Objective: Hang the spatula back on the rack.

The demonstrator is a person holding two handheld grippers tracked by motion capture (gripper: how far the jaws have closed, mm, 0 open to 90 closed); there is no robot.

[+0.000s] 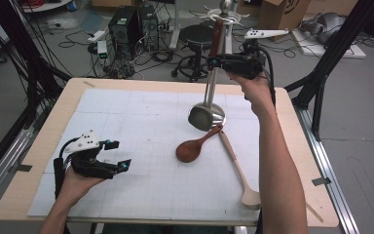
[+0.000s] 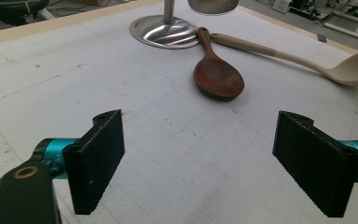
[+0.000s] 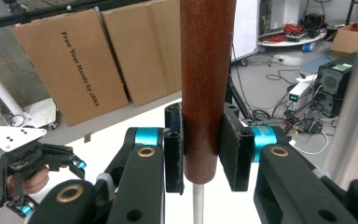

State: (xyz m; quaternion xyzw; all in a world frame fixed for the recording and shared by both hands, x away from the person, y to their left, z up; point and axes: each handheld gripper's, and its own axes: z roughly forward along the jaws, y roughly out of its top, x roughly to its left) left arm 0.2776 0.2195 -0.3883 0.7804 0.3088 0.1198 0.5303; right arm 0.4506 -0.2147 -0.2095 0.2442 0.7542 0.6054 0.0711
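The right tongs (image 1: 217, 62) are clamped on the dark wooden handle (image 1: 217, 38) of a ladle, held up high above the far part of the bench (image 1: 58, 117). In the right gripper view the two black pads press on either side of that round brown handle (image 3: 207, 84), close to its lower end, where a thin metal shaft (image 3: 197, 203) comes out below. The ladle hangs nearly upright, leaning a little; its steel shaft runs down to the shiny bowl (image 1: 207, 117), which is just above the white gridded mat (image 1: 126, 122), right of the bench's middle. Whether the bowl rests on the mat or hangs clear of it I cannot tell.

A steel stand with a round base (image 2: 165, 31) rises just behind the ladle; its top carries pale hooks (image 1: 221, 18).

Next to the ladle's bowl, toward the near edge, lies a dark brown wooden spoon (image 1: 195, 146), its bowl pointing to the near left. Its handle tip meets the handle end of a pale wooden spoon (image 1: 238, 170), which stretches toward the near right corner with its bowl close to the bench's near edge.

The left tongs (image 1: 117, 155) gape wide with nothing between them, low over the mat near the near left corner. In the left gripper view the two black pads (image 2: 98, 158) stand well apart over bare mat, with the brown spoon (image 2: 216, 77) and the pale spoon (image 2: 307, 63) farther off.
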